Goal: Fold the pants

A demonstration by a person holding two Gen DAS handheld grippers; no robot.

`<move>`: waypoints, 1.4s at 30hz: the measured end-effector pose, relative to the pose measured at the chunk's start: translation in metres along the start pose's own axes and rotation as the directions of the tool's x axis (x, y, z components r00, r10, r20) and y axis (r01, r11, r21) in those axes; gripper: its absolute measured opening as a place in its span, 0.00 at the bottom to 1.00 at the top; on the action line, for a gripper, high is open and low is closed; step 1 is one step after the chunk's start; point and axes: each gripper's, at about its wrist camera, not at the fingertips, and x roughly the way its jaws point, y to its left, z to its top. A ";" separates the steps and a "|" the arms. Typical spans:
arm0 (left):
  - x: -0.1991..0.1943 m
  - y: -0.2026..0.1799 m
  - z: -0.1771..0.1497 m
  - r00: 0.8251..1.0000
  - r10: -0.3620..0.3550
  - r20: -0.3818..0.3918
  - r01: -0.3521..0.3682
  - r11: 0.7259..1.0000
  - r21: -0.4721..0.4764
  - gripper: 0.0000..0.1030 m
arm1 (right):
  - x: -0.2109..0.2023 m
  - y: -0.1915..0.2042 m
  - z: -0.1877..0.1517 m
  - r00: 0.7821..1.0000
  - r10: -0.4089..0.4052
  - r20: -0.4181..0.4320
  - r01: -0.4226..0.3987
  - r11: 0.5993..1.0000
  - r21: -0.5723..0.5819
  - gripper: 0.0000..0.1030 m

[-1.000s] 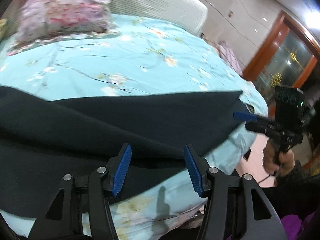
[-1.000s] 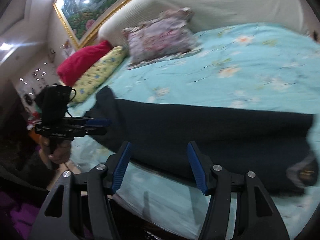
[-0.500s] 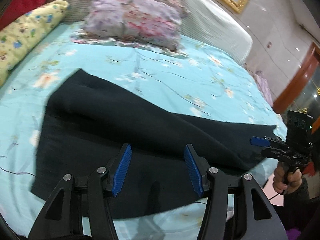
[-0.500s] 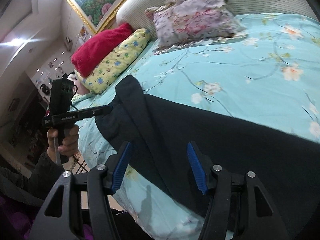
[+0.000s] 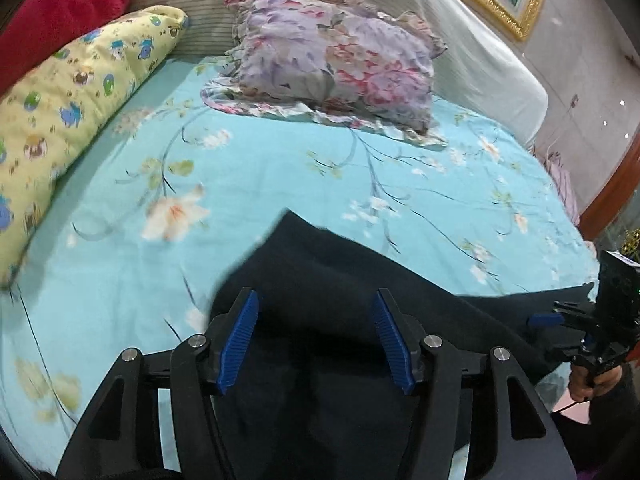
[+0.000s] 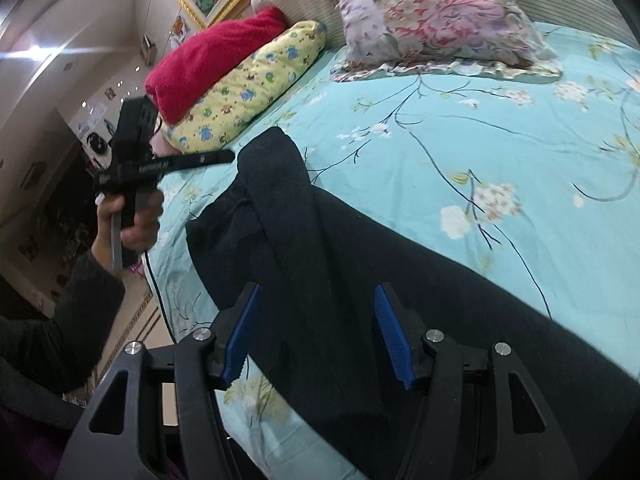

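Dark navy pants (image 5: 340, 320) lie lengthwise along the near edge of the bed, also in the right wrist view (image 6: 360, 272). My left gripper (image 5: 316, 340) is open and empty, hovering over the left end of the pants; it also shows in the right wrist view (image 6: 224, 157), just left of the pants' end. My right gripper (image 6: 316, 336) is open and empty above the pants' middle; it also shows in the left wrist view (image 5: 540, 319) at the right end of the pants.
The bed has a turquoise floral sheet (image 5: 280, 184). A floral pillow (image 5: 340, 60), a yellow cartoon pillow (image 5: 72, 108) and a red cushion (image 5: 60, 8) lie at the head by the striped headboard (image 5: 480, 56). Floor lies off the bed's near edge (image 6: 132, 320).
Both grippers have swung to the left along the pants. The left view has moved from the middle of the pants to their left end. Both stayed open.
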 end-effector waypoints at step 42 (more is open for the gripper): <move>-0.061 0.004 -0.054 0.985 -0.164 0.047 0.163 0.986 0.027 0.00 | 0.014 0.057 -0.018 0.989 0.125 -0.083 -0.139 0.970 -0.197 0.06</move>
